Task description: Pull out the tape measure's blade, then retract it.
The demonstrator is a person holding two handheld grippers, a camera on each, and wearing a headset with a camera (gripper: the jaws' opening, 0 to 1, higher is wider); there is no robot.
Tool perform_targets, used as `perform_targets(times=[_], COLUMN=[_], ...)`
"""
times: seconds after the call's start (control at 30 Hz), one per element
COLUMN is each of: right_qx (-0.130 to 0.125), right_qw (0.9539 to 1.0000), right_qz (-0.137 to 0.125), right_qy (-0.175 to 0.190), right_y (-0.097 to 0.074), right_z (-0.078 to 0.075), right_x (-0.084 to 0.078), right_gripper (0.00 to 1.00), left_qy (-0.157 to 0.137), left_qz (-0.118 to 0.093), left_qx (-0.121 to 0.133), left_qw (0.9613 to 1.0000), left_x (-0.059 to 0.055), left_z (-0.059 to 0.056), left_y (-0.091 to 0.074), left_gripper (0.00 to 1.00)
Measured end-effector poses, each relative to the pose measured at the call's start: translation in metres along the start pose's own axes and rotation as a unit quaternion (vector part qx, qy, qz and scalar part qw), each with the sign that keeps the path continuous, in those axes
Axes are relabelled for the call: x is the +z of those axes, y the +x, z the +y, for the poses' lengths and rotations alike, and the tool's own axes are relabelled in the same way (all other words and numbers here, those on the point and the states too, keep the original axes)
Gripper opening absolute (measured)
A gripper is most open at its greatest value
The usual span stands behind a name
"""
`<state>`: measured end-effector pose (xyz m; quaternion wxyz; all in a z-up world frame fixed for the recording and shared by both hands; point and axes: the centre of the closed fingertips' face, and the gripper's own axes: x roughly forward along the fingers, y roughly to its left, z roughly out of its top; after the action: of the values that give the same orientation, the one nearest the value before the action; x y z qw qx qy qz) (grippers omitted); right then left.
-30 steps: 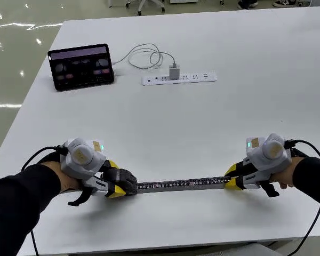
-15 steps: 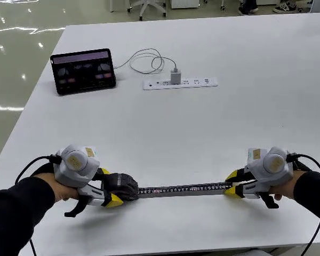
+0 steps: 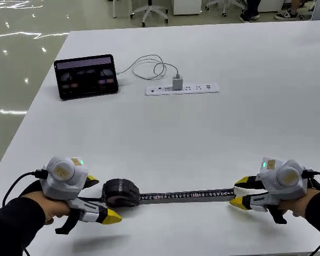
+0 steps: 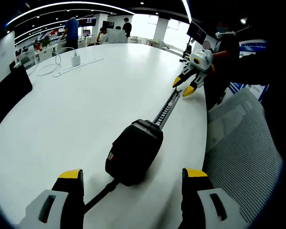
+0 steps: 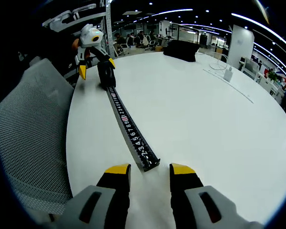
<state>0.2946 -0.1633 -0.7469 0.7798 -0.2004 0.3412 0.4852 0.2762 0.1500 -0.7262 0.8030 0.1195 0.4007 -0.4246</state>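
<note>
White desk seen from the head view, with all positions referred to the black tablet propped near the far left of the desk. To the right of the tablet lies a white power strip carrying a plugged-in charger, whose cable loops between tablet and strip. Well nearer the person than the tablet, along the front edge of the desk, are the two hand-held grippers: the left gripper almost straight in front of the tablet, and the right gripper far to the tablet's right. The left jaws stand wide open and hold nothing; the black tape measure case rests on the desk just beyond their yellow tips, a dark strap trailing back from it between them. The extended blade lies flat on the desk, running from the case rightward, away from the tablet's side. The right jaws are parted by a moderate gap and grip nothing; the blade's end hook lies on the desk just ahead of the gap between their tips.
</note>
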Motion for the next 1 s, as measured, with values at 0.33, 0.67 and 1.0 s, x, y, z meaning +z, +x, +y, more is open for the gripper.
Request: perform_targets(times=[0.33,0.67,1.0], right_qx=[-0.029,-0.05,-0.072], right_qw=[0.9986,0.9975,0.9955], right_qz=[-0.006,-0.015,-0.011], right_qy=[0.043,0.049,0.06], right_y=[-0.014,-0.027,-0.036], right_z=[0.005,0.007,0.013], right_x=[-0.012,-0.012,-0.017], right_gripper=[0.41,0.47,0.64], left_qy=[-0.035,-0.065,-0.073], left_qz=[-0.078,-0.096,-0.1], left_qx=[0.051,0.079,0.104], left_qw=[0.995,0.9901,0.987], left_x=[0.014,0.006,-0.002], left_z=[0.009,0.007,0.002], left_y=[-0.012,-0.031,-0.043], left_gripper=[1.0,1.0,1.0])
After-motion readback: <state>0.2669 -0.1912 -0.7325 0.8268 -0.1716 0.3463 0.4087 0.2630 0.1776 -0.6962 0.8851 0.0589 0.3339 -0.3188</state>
